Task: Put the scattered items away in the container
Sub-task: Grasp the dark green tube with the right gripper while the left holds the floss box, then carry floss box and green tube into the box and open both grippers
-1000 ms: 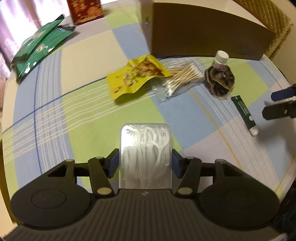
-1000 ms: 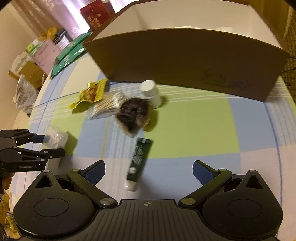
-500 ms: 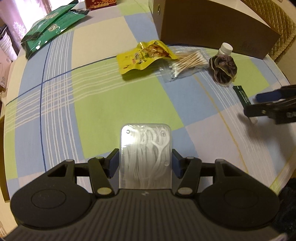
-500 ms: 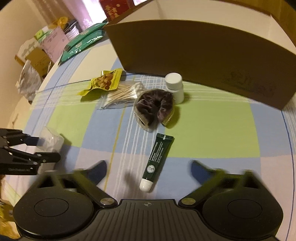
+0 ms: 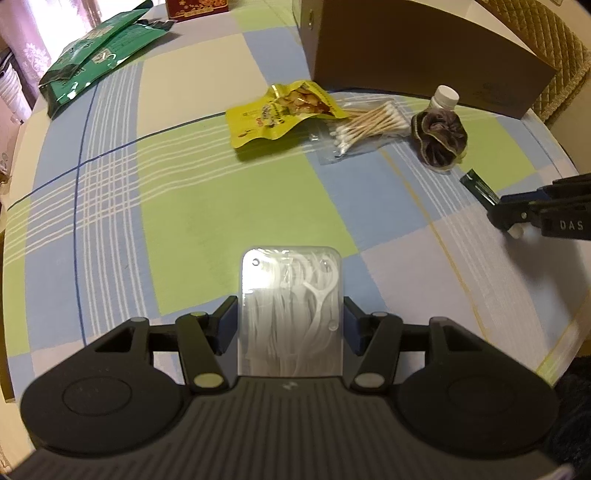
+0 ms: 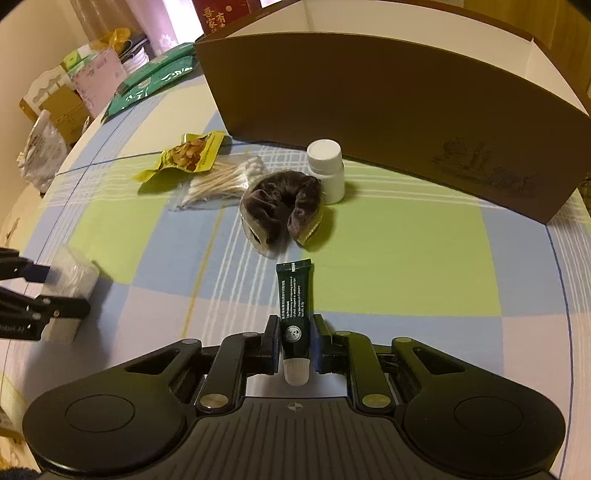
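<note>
My left gripper (image 5: 290, 317) is shut on a clear bag of floss picks (image 5: 291, 306) above the checked tablecloth. My right gripper (image 6: 295, 332) is shut on a dark green tube (image 6: 293, 306) with a white cap, low over the cloth; it also shows in the left wrist view (image 5: 517, 214). Still on the cloth lie a yellow snack pouch (image 6: 192, 153), a bag of cotton swabs (image 6: 225, 179), a dark scrunchie (image 6: 280, 206) and a white bottle (image 6: 327, 170). The brown cardboard box (image 6: 388, 107) stands open behind them.
Green packets (image 5: 99, 55) and a red box (image 5: 195, 5) lie at the table's far left. Bags and cartons (image 6: 55, 107) stand beyond the table's left edge. A woven chair back (image 5: 546, 48) is behind the box.
My right gripper moved forward over the green tube and closed on it. My left gripper kept the floss bag and lifted back a little.
</note>
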A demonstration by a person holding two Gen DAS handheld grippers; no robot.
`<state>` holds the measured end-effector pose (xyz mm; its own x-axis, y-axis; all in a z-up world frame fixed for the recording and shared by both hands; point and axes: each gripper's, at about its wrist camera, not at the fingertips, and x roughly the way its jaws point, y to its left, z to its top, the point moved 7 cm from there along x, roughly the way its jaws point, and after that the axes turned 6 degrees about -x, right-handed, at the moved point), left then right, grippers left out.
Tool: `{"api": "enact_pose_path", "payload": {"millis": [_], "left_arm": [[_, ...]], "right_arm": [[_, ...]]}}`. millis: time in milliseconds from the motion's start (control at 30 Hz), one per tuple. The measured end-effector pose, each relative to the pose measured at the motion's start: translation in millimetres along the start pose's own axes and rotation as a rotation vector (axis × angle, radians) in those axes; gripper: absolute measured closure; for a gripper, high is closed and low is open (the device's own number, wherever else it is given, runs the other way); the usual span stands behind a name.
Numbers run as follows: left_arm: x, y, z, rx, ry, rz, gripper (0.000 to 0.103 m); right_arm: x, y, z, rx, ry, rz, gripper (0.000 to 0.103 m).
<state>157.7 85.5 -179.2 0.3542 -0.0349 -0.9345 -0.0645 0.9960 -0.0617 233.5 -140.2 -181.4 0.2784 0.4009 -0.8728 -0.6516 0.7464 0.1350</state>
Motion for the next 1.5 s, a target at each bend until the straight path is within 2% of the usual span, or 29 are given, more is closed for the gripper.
{"api": "enact_pose_path", "payload": {"millis": [133,167,200,233,267,433,500,533,600,700,800,1000,1133,1300,1500], "left_arm": [[2.1,-6.3,3.7,0.009,0.003,-0.010,0.050],[3.0,-8.2,4.7,0.011,0.005,-0.012,0.050],[4.4,-9.9,4.5,0.013,0.006,-0.013,0.050],[5.7,-11.9,4.5,0.017,0.007,-0.015,0.050],[6.7,-13.8,4.4,0.020,0.006,-0.016,0.050],[12.2,-20.8,3.6,0.028,0.010,-0.025,0.050],[14.0,-22.5,3.4,0.028,0.009,-0.025,0.050],[14.3,-22.8,3.5,0.029,0.011,-0.026,0.050],[14.3,-24.3,3.9,0.037,0.015,-0.030,0.050],[14.1,-26.4,4.6,0.042,0.014,-0.036,0.050],[14.7,-30.4,5.6,0.055,0.021,-0.043,0.050],[8.3,-45.4,14.6,0.099,0.016,-0.092,0.050],[4.7,-61.1,25.5,0.171,0.004,-0.106,0.050],[4.5,-79.8,40.3,0.268,-0.011,-0.101,0.050],[-8.9,-98.8,81.0,0.398,-0.080,-0.096,0.050]], "right_arm": [[-6.1,-11.9,-5.5,-0.005,0.013,-0.027,0.083],[-7.9,-15.1,-6.7,0.002,0.014,-0.026,0.071],[-9.5,-18.0,-7.8,0.009,0.013,-0.026,0.040],[-11.3,-21.6,-8.7,0.014,0.006,-0.041,0.027],[-13.8,-24.1,-9.2,0.008,-0.012,-0.052,0.026],[-12.4,-27.1,-9.7,-0.016,-0.024,-0.044,0.026],[-8.8,-22.3,-9.6,-0.059,-0.019,-0.048,0.050],[-8.0,-18.4,-9.0,-0.105,-0.020,-0.062,0.055],[-7.6,-10.9,-9.0,-0.187,-0.014,-0.075,0.084],[-8.4,-6.0,-12.1,-0.234,-0.012,-0.068,0.084],[-10.8,-7.2,-16.0,-0.217,-0.002,-0.052,0.084],[-23.6,-31.8,-20.0,0.013,0.033,0.078,0.084],[-34.3,-54.5,-18.0,0.135,0.048,0.143,0.084],[-38.9,-75.4,-18.7,0.158,0.065,0.125,0.084],[-60.2,-100.4,6.2,0.153,0.002,0.117,0.084]]}}
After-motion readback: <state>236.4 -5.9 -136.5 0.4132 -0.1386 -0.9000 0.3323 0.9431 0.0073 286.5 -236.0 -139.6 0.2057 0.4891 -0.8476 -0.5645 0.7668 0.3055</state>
